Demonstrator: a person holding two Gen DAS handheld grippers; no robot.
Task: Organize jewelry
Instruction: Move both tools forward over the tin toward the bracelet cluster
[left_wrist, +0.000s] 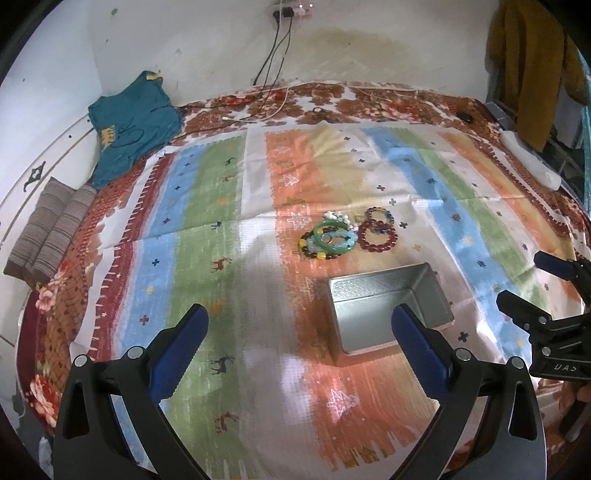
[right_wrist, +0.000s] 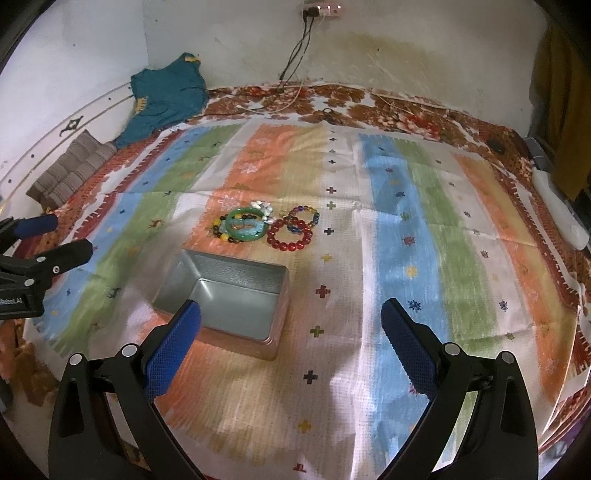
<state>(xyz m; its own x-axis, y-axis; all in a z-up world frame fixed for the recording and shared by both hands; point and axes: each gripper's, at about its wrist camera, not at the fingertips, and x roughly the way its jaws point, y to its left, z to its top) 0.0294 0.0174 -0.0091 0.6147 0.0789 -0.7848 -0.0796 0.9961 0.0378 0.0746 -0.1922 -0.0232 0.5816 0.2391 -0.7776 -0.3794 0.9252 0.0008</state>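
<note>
A pile of bracelets lies on the striped cloth: a green bangle (left_wrist: 330, 238) (right_wrist: 246, 224), a red bead bracelet (left_wrist: 377, 237) (right_wrist: 290, 234), a dark multicolour bead bracelet (left_wrist: 379, 214) (right_wrist: 305, 215) and a white bead one (left_wrist: 337, 217) (right_wrist: 263, 208). An open empty metal tin (left_wrist: 388, 308) (right_wrist: 225, 295) sits just in front of them. My left gripper (left_wrist: 299, 332) is open and empty, near the tin's left side. My right gripper (right_wrist: 291, 328) is open and empty, to the tin's right. Each gripper shows at the other view's edge (left_wrist: 524, 284) (right_wrist: 59, 236).
The striped cloth (left_wrist: 221, 229) (right_wrist: 424, 229) covers a floral blanket on a bed. A teal garment (left_wrist: 133, 122) (right_wrist: 166, 96) and a striped cushion (left_wrist: 51, 229) (right_wrist: 70, 170) lie at the back left. Cables (left_wrist: 273, 66) hang from a wall socket. A white object (left_wrist: 532, 158) (right_wrist: 561, 210) lies at the right edge.
</note>
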